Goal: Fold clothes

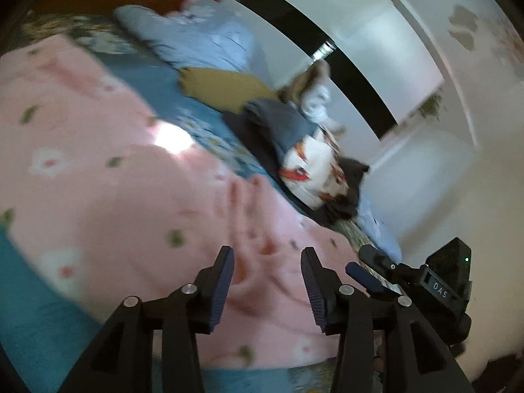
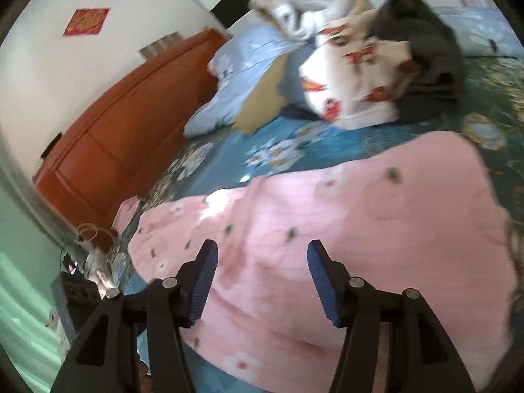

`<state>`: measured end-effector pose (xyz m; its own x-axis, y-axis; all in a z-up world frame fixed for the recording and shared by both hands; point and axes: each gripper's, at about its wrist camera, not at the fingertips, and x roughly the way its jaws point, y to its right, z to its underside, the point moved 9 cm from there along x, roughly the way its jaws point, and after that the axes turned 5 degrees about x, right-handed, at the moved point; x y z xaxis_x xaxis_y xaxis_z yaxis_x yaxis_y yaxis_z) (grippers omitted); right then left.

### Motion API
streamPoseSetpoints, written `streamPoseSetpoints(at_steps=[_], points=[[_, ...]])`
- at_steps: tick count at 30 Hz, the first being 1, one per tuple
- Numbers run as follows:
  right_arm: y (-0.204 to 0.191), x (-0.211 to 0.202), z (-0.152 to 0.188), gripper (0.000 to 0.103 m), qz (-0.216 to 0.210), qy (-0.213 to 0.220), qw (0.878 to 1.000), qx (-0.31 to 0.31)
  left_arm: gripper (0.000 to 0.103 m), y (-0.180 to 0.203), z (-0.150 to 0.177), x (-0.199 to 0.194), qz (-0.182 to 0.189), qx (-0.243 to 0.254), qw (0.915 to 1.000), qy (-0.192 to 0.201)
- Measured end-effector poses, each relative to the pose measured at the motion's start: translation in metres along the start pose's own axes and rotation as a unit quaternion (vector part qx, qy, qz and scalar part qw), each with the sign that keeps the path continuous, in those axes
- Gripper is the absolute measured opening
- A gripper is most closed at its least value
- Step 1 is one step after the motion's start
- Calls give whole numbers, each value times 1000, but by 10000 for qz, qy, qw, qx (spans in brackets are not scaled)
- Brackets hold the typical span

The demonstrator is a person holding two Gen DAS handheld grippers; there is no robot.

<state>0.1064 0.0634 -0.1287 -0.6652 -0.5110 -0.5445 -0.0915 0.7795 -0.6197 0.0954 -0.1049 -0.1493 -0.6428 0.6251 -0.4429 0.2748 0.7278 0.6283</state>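
Note:
A pink garment with white flowers and green leaves [image 1: 108,177] lies spread on the bed; it also fills the lower half of the right wrist view [image 2: 344,222]. My left gripper [image 1: 268,255] hovers open just above its wrinkled near part, nothing between the fingers. My right gripper [image 2: 262,249] is open too, over the same pink garment, holding nothing. The right gripper's body [image 1: 422,281] shows at the lower right of the left wrist view.
A pile of clothes, white with red print [image 2: 353,78] and dark grey [image 2: 422,36], sits further back on the teal floral bedsheet [image 2: 294,150]. Light blue pillows [image 2: 235,75] and an orange wooden headboard [image 2: 124,124] stand at the bed's head. Small items [image 2: 95,262] clutter a bedside surface.

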Motion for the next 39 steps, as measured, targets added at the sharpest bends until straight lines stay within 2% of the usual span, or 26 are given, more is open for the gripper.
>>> streamPoseSetpoints(at_steps=[3, 5, 7, 9, 12, 19, 20, 21, 23, 24, 29, 30, 33, 35, 37, 39], points=[[9, -15, -7, 58, -24, 81, 9999, 76, 47, 19, 1, 22, 60, 175, 9995, -257], [11, -20, -9, 58, -31, 132, 9999, 78, 47, 23, 6, 38, -186, 290, 9982, -493], [16, -24, -11, 58, -30, 146, 9998, 120, 47, 18, 13, 50, -624, 382, 9946, -737], [22, -29, -12, 58, -20, 145, 9997, 182, 47, 10, 19, 52, -865, 287, 9921, -858], [33, -35, -12, 58, -11, 150, 9995, 288, 47, 7, 21, 45, -778, 59, 9935, -825], [44, -34, -11, 58, -81, 86, 9986, 521, 46, 0, 11, 63, -710, -449, 9926, -881], [43, -35, -11, 58, -87, 82, 9986, 512, 40, 1, 9, 64, -713, -425, 9933, -809], [44, -36, -11, 58, -85, 83, 9987, 504, 26, 2, 8, 64, -788, -309, 9935, -760], [48, -39, -12, 58, -44, 102, 9986, 526, 11, 2, 10, 65, -992, -135, 9920, -770], [51, -40, -12, 58, -19, 108, 9983, 579, 8, 5, 7, 62, -954, -108, 9930, -687], [57, -42, -12, 58, -128, 114, 9973, 718, 7, 28, -12, 27, -652, 143, 9978, -12], [56, -42, -11, 58, -166, 95, 9974, 701, 7, 27, -13, 21, -724, 207, 9972, 43], [52, -38, -10, 58, -263, 30, 9976, 647, 7, 0, -1, 16, -1030, -39, 9946, -132], [50, -33, -8, 58, -257, -39, 9976, 636, 8, -24, 14, 22, -1178, -434, 9913, -403], [50, -26, -4, 58, -223, -166, 9975, 643, 11, -34, 20, 24, -1048, -705, 9911, -431], [53, -23, -1, 58, -107, -252, 9978, 603, 11, -32, 19, 22, -996, -672, 9918, -426]])
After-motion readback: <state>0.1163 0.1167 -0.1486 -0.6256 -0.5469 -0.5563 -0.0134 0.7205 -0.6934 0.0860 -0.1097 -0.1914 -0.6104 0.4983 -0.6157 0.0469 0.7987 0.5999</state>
